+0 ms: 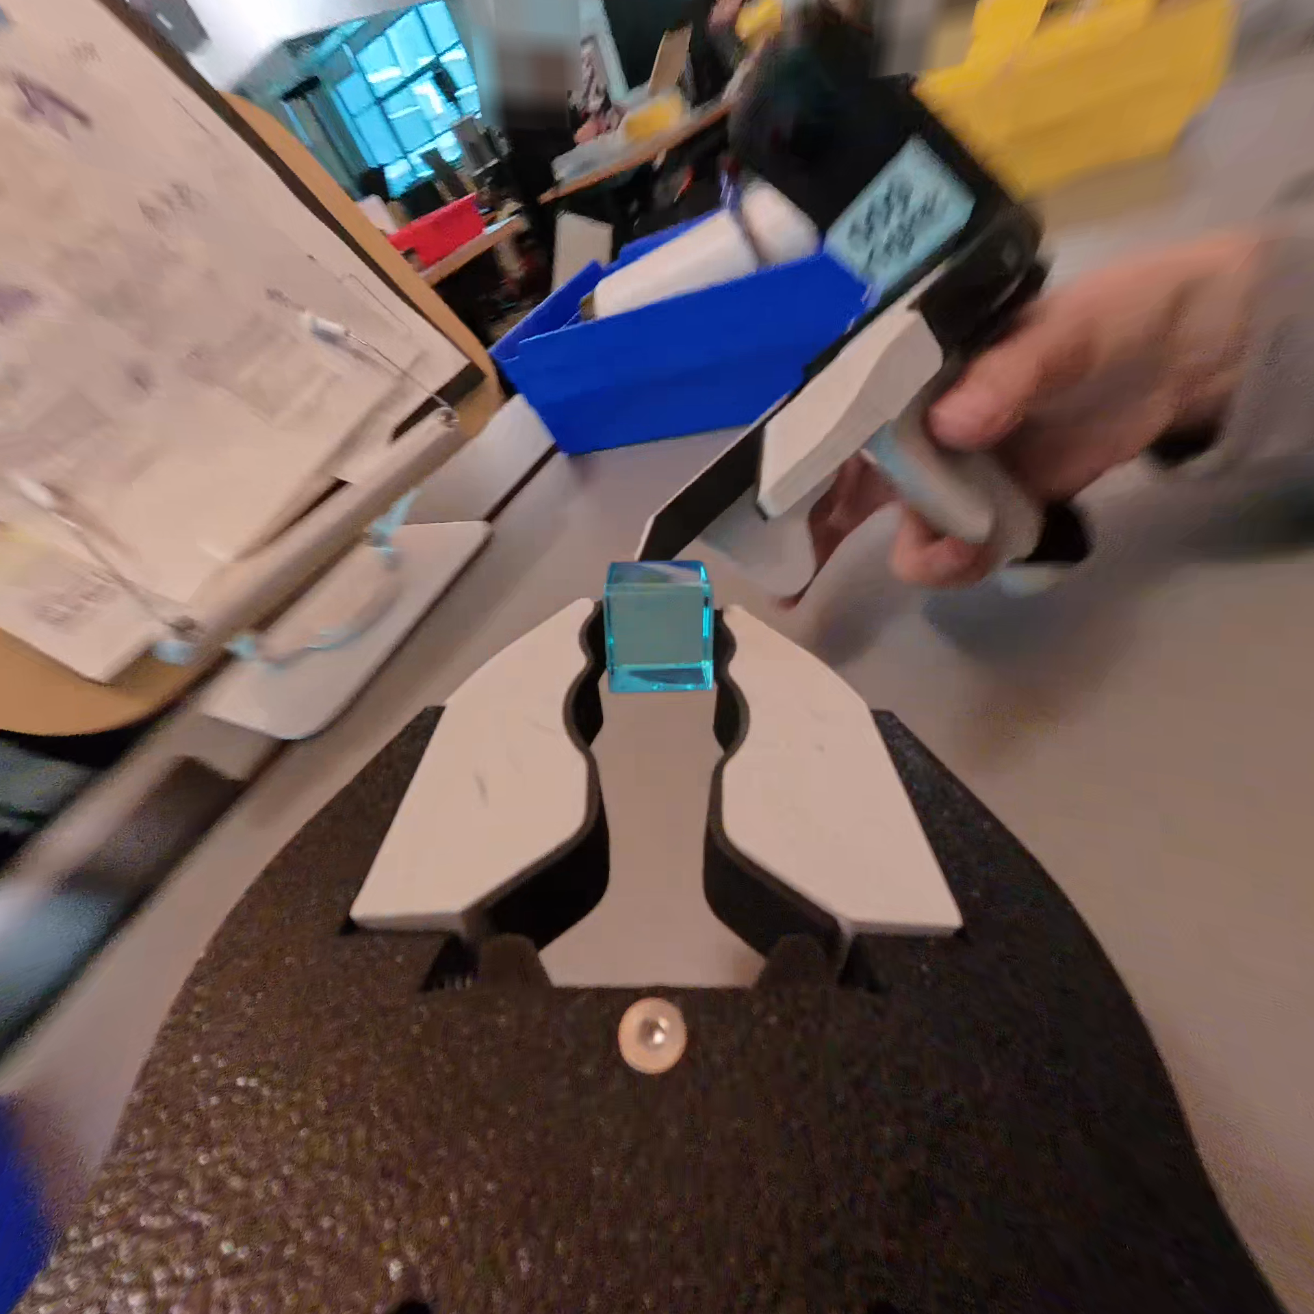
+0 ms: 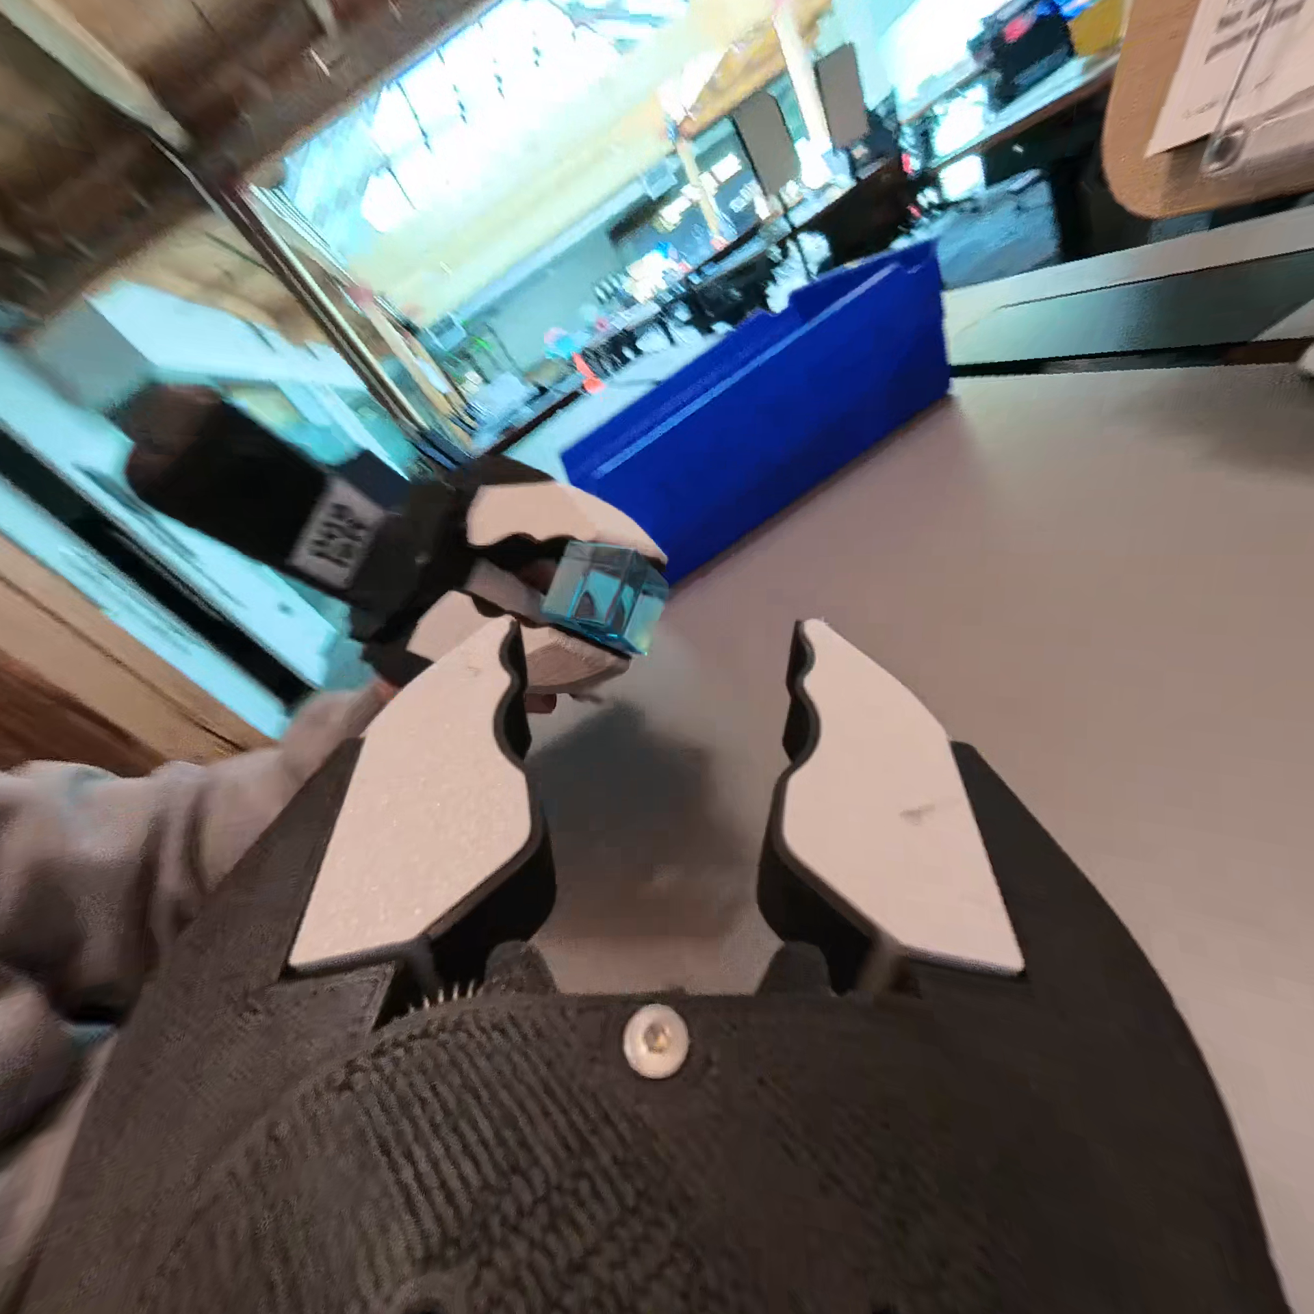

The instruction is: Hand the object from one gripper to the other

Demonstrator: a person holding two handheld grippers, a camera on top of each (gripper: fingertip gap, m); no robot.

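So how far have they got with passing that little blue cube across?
Done: the left gripper is shut on the cube and holds it off the table. In hand: the right gripper is open and close by, but the cube sits left of its gap, not between its fingers. Left: line up, close the right gripper on the cube, then open the left.

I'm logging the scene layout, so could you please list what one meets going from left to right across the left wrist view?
Paper-covered board → clear blue cube held in the left gripper → right gripper → the hand holding it.
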